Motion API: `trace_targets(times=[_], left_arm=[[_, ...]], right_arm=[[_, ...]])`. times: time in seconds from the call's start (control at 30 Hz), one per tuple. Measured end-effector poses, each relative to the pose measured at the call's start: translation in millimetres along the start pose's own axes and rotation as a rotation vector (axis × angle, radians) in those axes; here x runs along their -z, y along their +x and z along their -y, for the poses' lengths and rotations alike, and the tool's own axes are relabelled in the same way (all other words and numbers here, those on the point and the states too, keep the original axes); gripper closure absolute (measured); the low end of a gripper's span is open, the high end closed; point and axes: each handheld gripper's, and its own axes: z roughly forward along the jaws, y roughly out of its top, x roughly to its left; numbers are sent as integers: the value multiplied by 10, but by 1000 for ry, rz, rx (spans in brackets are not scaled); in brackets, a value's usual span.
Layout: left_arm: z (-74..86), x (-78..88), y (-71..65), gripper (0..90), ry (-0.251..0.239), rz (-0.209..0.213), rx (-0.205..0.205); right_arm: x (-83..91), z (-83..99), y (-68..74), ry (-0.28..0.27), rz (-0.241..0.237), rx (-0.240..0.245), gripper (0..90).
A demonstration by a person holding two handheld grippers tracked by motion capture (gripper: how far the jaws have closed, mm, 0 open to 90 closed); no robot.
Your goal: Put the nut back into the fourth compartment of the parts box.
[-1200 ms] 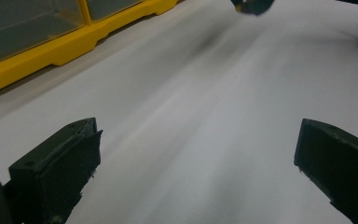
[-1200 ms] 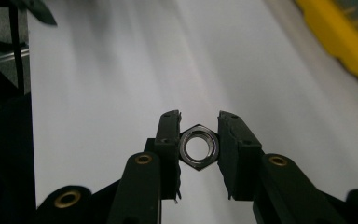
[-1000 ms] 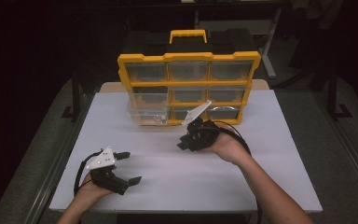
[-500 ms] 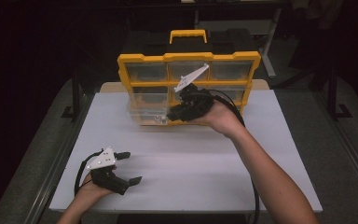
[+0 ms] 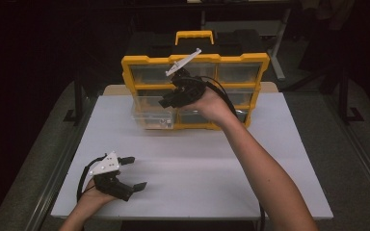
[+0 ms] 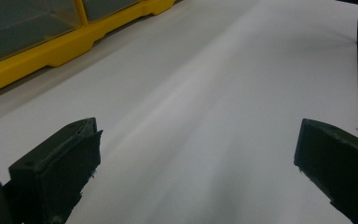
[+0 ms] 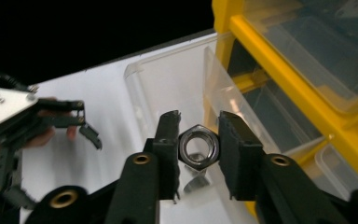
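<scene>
1. Nearest you: your left gripper (image 5: pixel 127 173) rests low on the white table (image 5: pixel 221 163) at the near left corner. Its jaws stand wide apart with nothing between them; the left gripper view shows bare table between the two black fingers (image 6: pixel 56 168). It plays no part in the work at this point.

2. Mid-distance: your right gripper (image 7: pixel 198 149) is raised over the pulled-out clear drawer (image 5: pixel 154 113) at the front of the yellow organizer (image 5: pixel 195 60). Its jaws are narrowed onto a steel hex nut (image 7: pixel 198 145), pinching it on two opposite sides.

3. Nut orientation: its bore faces straight into the right gripper view's camera, so the hole axis runs along the jaws, toward the drawer. The nut has no real long axis; it is squat, with its flat faces across the gripping line.

4. Progress, as a judgement: pick-up is done and the carry is nearly done. Left to do: lower, release into the drawer, push the drawer shut.

5. Farthest: small metal parts (image 7: pixel 193 179) already lie in the drawer below the nut. The other organizer compartments appear shut.
</scene>
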Motion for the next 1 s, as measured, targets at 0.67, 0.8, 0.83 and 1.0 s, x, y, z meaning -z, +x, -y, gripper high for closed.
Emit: trace_targets(times=[0.67,0.8,0.83,1.0], left_arm=[[-5,15,28,5,5,11,23],[-11,15,23,5,18,11,20],[-9,16,25,5,16,11,18],[-12,15,31,5,17,12,27]], right_arm=[[400,594,68,-130,43,-82,183],[440,779,112,-143,52,-86,135],[448,843,128,-151,61,-87,135],[469,1103,184,-162,79,-70,93]])
